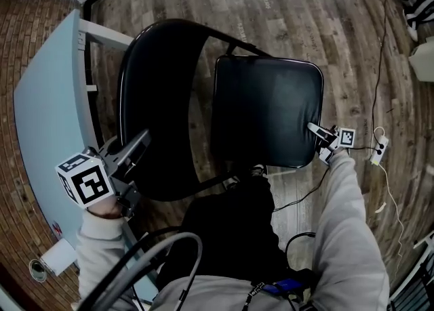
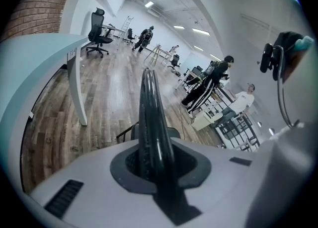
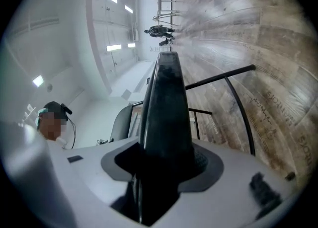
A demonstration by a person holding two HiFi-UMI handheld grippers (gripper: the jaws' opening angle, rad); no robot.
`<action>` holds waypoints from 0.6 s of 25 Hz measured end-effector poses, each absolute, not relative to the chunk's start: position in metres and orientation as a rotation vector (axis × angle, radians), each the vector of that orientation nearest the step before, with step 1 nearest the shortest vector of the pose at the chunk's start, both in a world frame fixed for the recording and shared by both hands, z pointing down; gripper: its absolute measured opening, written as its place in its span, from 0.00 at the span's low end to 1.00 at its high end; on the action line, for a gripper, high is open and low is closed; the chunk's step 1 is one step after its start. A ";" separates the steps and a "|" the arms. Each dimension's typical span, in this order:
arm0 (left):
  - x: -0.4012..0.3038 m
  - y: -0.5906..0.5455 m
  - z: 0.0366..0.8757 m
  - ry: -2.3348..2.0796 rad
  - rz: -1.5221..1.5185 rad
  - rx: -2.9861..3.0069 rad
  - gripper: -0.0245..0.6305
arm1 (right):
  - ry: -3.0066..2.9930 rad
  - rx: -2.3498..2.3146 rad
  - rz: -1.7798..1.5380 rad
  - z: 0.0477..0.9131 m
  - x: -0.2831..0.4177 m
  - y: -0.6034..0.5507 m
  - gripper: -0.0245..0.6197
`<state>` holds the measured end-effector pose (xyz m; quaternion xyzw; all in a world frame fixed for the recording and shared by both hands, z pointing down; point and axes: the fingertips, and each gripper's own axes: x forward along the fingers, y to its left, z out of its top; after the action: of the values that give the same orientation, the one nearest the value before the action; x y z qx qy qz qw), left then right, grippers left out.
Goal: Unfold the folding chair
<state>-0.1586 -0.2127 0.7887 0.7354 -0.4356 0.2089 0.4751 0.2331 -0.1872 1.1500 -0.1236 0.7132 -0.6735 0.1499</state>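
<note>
A black folding chair stands on the wood floor below me. Its curved backrest is at the left and its padded seat lies nearly flat at the right. My left gripper is shut on the near rim of the backrest; in the left gripper view that thin rim runs up from between the jaws. My right gripper is shut on the seat's right edge. In the right gripper view the thick seat edge fills the gap of the right gripper.
A pale blue table with white legs stands close to the chair's left. A power strip and cables lie on the floor at the right. The chair's frame tube curves beside the seat. People stand far across the room.
</note>
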 end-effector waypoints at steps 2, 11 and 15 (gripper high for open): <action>-0.158 -0.213 0.789 -1.048 0.481 1.800 0.13 | 2.008 -0.402 -1.928 1.149 0.242 -0.184 0.37; -0.184 -0.205 0.762 -1.257 0.602 1.820 0.30 | 1.877 -0.904 -2.030 1.136 0.345 -0.135 0.39; -0.210 -0.202 0.716 -1.367 0.481 1.762 0.30 | 1.914 -0.993 -1.981 1.068 0.384 -0.119 0.39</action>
<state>-0.2099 -0.2020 0.7159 0.7019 -0.5445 0.1918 0.4171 0.3841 -0.1187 1.0675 -0.3371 0.6499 -0.6728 0.1064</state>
